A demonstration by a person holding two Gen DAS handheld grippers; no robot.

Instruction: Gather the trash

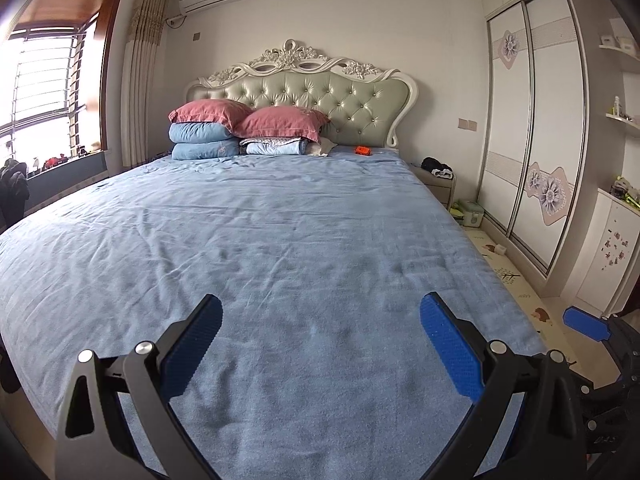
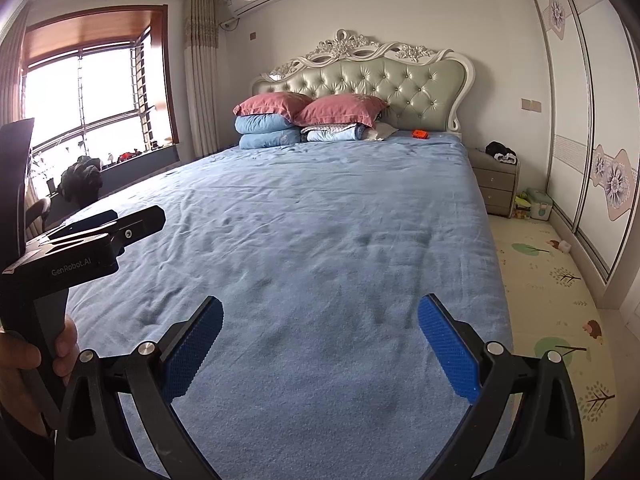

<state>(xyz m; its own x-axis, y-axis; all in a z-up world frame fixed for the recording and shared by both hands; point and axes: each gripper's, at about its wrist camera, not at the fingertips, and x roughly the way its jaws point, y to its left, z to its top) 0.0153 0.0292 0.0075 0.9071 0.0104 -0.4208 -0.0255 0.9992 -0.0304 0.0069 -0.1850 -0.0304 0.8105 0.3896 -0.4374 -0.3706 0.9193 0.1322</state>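
Note:
A small orange object [image 1: 363,151] lies on the blue bedsheet [image 1: 280,240] near the headboard; it also shows in the right wrist view [image 2: 420,133]. A small white item [image 1: 499,248] lies on the floor mat by the wardrobe, and shows in the right wrist view [image 2: 565,245] too. My left gripper [image 1: 320,320] is open and empty above the foot of the bed. My right gripper [image 2: 320,320] is open and empty, also above the foot of the bed. One blue fingertip of the right gripper [image 1: 586,322] shows at the right of the left wrist view. The left gripper's body [image 2: 92,240] shows at the left of the right wrist view.
Pink pillows [image 1: 280,120] and folded blue quilts [image 1: 202,142] are stacked at the headboard [image 1: 320,92]. A nightstand [image 2: 496,184] with dark clothes stands right of the bed. A green box [image 2: 538,204] sits beside it. A sliding wardrobe [image 1: 528,140] lines the right wall. A window [image 1: 44,92] is at left.

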